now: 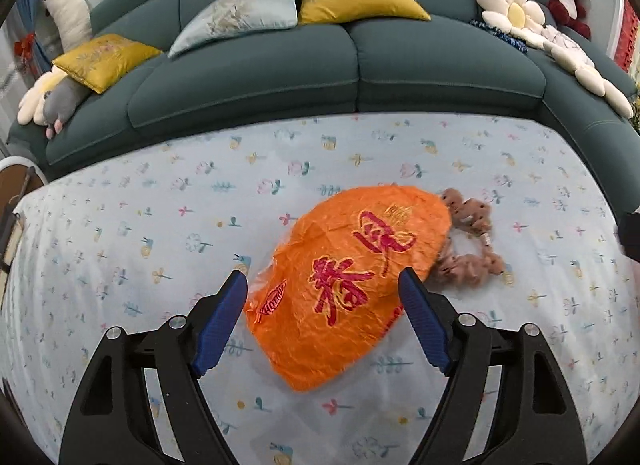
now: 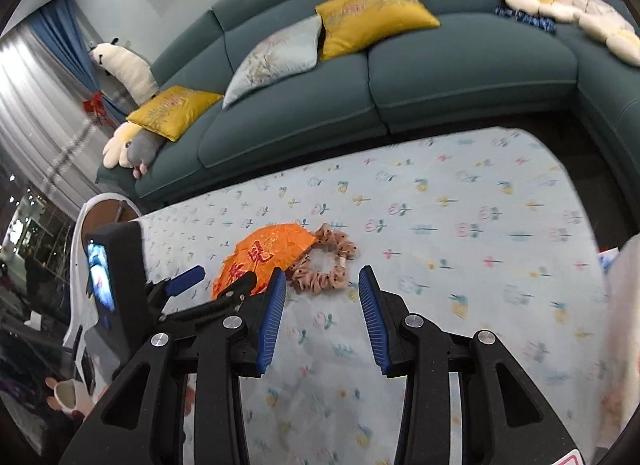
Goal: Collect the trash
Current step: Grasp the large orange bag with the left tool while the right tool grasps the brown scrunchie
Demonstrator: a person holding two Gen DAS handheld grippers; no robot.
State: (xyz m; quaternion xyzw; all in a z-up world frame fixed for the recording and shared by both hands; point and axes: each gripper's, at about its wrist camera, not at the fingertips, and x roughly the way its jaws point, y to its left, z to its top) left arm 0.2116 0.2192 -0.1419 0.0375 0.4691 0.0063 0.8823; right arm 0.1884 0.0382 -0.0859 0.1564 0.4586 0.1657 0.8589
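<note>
Fingers of the left gripper [image 1: 322, 289] stand spread around the orange wrapper [image 1: 348, 281], not yet pinching; the right gripper [image 2: 322, 285] hangs half-spread, empty — the wrapper lies uncollected on the flowered tablecloth [image 1: 120, 233], touching a scrunchie [image 1: 468, 241].

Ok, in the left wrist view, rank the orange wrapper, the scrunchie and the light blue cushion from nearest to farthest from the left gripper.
1. Orange wrapper: on the tablecloth, partly between the open fingers of the left gripper.
2. Scrunchie: just beyond the wrapper, to the right.
3. Light blue cushion: far back on the sofa.
</note>
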